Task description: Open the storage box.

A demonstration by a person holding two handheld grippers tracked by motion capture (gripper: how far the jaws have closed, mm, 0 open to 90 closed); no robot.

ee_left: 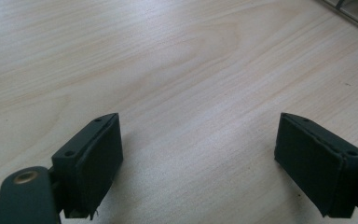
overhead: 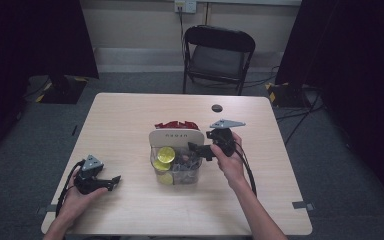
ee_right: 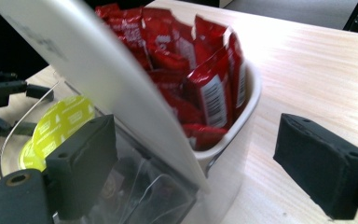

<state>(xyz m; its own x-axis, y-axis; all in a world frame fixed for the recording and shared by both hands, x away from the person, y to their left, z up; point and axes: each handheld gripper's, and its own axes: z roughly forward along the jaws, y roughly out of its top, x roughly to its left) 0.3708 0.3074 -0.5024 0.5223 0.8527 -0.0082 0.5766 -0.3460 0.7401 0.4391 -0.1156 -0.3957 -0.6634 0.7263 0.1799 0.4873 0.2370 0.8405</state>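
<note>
— So where's the organiser [overhead: 176, 150] for us?
— Frame centre on the table [overhead: 130, 125], touching our right gripper [overhead: 196, 149]; fingers [ee_right: 81, 163] wide, holding nothing.
— Left gripper [overhead: 114, 182]?
— Lower left, wide, empty, well apart.

Pale wood-grain table [ee_left: 177, 70], glossy red packets [ee_right: 205, 79], matt black tongs [ee_left: 200, 163].

Left gripper [overhead: 114, 182] and right gripper [overhead: 194, 148] both hold jaws spread wide.
</note>
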